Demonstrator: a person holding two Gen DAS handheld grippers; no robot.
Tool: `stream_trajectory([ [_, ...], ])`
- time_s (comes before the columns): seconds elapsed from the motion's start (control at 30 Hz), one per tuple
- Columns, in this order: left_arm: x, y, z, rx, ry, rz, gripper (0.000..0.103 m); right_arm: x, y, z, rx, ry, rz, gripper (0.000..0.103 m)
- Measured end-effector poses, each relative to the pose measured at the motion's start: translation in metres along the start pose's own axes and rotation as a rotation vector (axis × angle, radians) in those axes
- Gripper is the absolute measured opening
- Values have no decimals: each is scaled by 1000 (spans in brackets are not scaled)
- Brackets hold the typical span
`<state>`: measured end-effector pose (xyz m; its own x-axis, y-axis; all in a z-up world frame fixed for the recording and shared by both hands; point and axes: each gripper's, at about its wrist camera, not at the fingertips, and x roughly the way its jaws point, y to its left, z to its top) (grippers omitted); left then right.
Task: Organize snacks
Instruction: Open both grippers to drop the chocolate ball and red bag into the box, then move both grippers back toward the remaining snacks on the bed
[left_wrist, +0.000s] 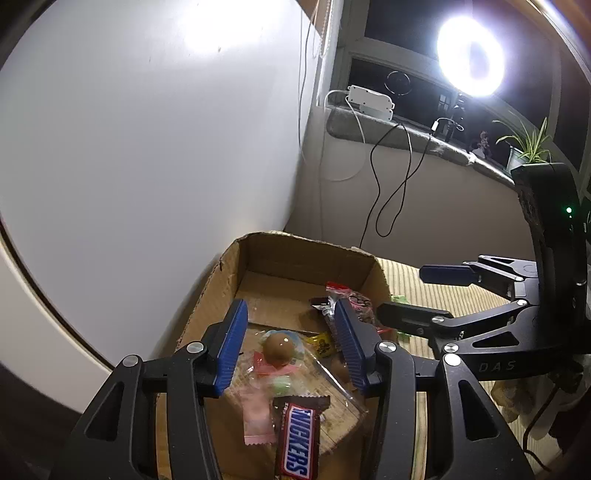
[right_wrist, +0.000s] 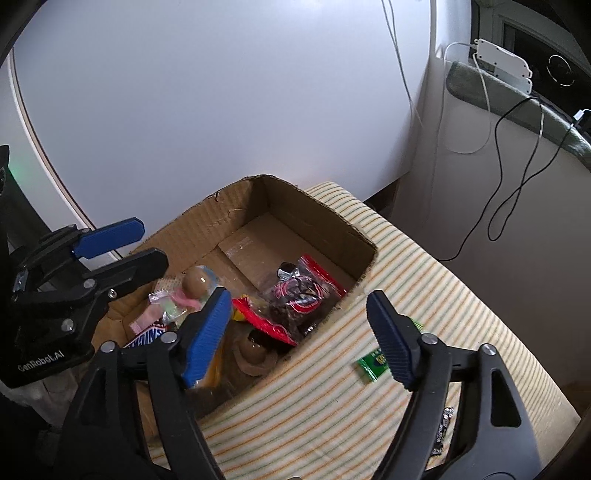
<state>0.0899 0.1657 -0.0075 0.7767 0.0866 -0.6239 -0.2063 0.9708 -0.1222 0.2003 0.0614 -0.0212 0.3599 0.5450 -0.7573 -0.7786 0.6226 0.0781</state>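
Surface: a pad with a striped cloth (right_wrist: 369, 406), thin green and orange lines on cream; I cannot tell what furniture is under it.
Box: an open cardboard box (right_wrist: 295, 210) stands on the striped cloth, close to the white wall (left_wrist: 147, 147).
Snacks in box: a Snickers bar (left_wrist: 295, 439), a pink wrapper (left_wrist: 256, 417), a brown ball sweet (left_wrist: 277, 347), a red-edged bag of dark pieces (right_wrist: 299, 299).
Snacks outside: a green packet (right_wrist: 373, 363) lies on the cloth just beside the box; a dark wrapper (right_wrist: 443, 428) is near the cloth's edge.
Left claw (left_wrist: 290, 345): over the box, blue pads apart, nothing pressed between them.
Right claw (right_wrist: 299, 332): above the box's near wall, pads wide apart, holds nothing.
Room: a window sill (left_wrist: 406, 136) with a white device (left_wrist: 369, 101), hanging cables (left_wrist: 391, 184), a ring lamp (left_wrist: 471, 61) shining, a small green plant (left_wrist: 528, 147).
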Motion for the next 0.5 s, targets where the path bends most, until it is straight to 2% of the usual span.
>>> stream_trajectory([
  [0.2, -9, -8, -2, 8, -14, -9, 51, -23, -5, -10, 6, -28, -30, 86],
  [0.5, -17, -35, -6, 34, -24, -51, 51, -60, -24, -31, 34, -67, -86, 86],
])
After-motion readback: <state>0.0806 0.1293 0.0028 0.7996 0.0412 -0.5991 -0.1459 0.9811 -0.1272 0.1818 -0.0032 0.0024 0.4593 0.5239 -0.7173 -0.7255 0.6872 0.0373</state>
